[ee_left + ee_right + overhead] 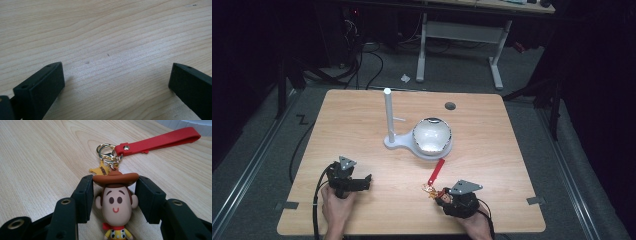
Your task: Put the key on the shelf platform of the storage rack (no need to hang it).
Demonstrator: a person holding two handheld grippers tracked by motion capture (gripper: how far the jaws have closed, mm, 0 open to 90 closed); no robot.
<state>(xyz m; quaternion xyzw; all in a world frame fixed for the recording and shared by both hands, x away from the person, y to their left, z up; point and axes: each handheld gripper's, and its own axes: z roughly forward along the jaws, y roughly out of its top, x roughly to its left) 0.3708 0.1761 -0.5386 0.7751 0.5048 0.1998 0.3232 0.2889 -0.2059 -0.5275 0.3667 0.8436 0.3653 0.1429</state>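
Observation:
A cowboy keychain figure [116, 202] with a brown hat lies on the wooden table [352, 130]. My right gripper [116, 182] is shut on it, and the jaws press the hat brim from both sides. A gold ring [106, 151] and a yellow star charm [101, 170] link the figure to a red strap [160, 141]. In the high view the red strap [437, 171] runs from my right gripper [441, 196] toward the white stand. My left gripper [362, 181] rests near the front left. In its own view my left gripper [116, 75] stands open over bare wood.
A white stand with a tall post [388, 115] sits mid-table. Its flat base carries a shiny bowl [432, 135]. A dark grommet hole [450, 105] lies behind it. Another desk's legs and cables stand on the floor beyond the table.

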